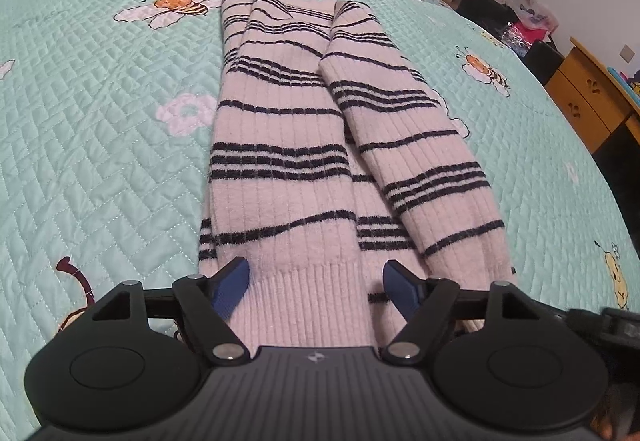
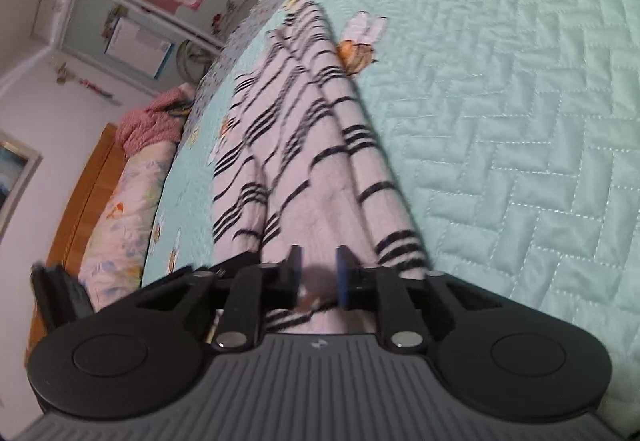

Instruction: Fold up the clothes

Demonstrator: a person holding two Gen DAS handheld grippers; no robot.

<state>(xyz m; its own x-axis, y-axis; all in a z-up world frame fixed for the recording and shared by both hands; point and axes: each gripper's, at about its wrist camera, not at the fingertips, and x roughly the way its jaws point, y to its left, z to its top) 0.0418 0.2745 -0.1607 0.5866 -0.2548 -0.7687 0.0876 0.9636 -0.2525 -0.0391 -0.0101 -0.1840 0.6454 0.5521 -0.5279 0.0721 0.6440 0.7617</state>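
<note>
The left claw (image 1: 316, 279) is spread wide, its two blue fingers (image 1: 230, 285) standing either side of the ribbed hem of the sweater (image 1: 280, 145); whether the tips touch the knit or hang just above it cannot be told, since the claw's black body covers the hem's lowest edge. The sweater, pale pink with dark stripes, lies lengthwise on the quilt (image 1: 88, 129), running away from the claw toward the far side of the bed. Both sleeves are folded in over the body, the one on the right of the view lying on top with its cuff near the hem. Past the sweater's right edge a wooden cabinet (image 1: 588, 101) stands beside the bed, cut off by the frame, and a dark shape at the lower right corner is too blurred to name. The right claw (image 2: 319, 273) has its fingers drawn close together with a fold of the sweater (image 2: 304, 145) between them; motion blur hides whether the pads truly pinch the cloth. From there the sweater stretches away over the quilt (image 2: 520, 121), its far end smeared. Beyond the sweater's left side a flowered pillow (image 2: 120, 221) lies along the wooden headboard (image 2: 80, 209).
</note>
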